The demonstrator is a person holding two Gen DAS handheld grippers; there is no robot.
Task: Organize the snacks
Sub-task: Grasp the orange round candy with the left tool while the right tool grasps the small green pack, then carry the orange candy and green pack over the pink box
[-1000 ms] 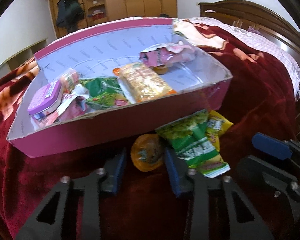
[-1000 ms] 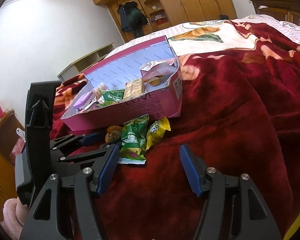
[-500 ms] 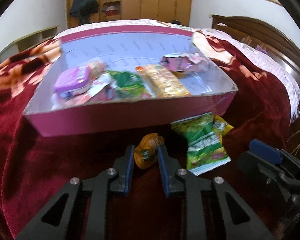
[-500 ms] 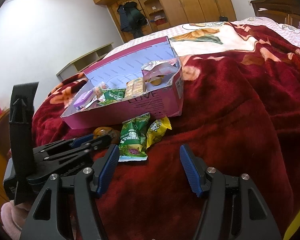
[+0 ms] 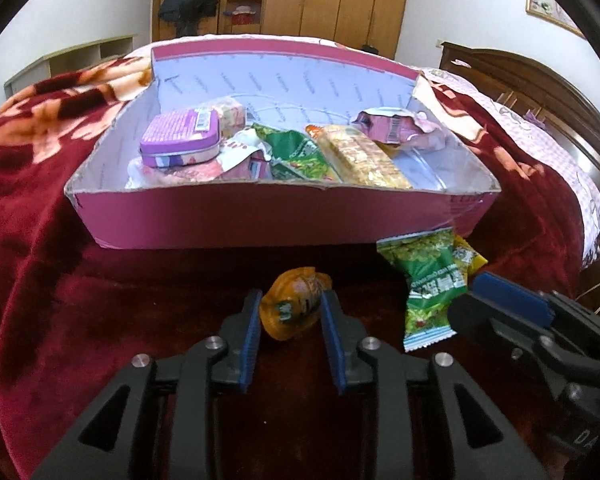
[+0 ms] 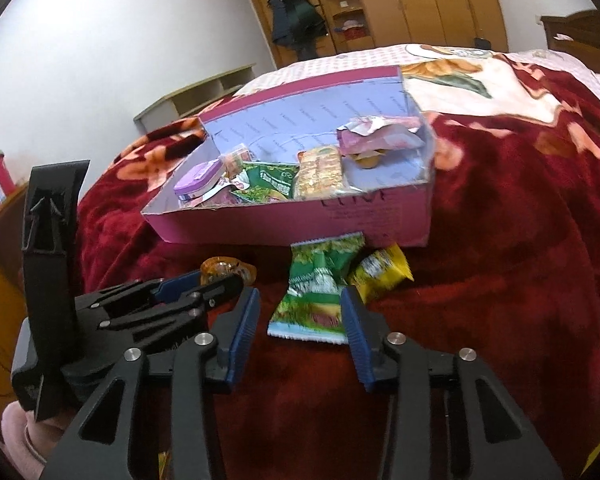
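Observation:
An open pink cardboard box (image 5: 260, 216) lies on the red blanket and holds several snacks. In front of it sits an orange snack packet (image 5: 296, 304), between the blue pads of my left gripper (image 5: 290, 320). The pads touch both of its sides while the jaws are opening slightly. To the right lie a green packet (image 6: 316, 288) and a yellow packet (image 6: 384, 272). My right gripper (image 6: 300, 316) straddles the green packet's near end with its jaws closing. Its right pad is at the packet's edge and its left pad stands apart from it.
Inside the box are a purple tin (image 5: 180, 136), a golden bar (image 5: 360, 156), a pink packet (image 5: 396, 130) and a green packet. The red blanket (image 6: 520, 220) spreads free to the right. A wooden headboard (image 5: 540, 80) and wardrobes stand beyond the bed.
My left gripper's jaws came in around the orange packet and gripped it, then eased a little. The right gripper moved up to the green packet and its jaws narrowed around it.

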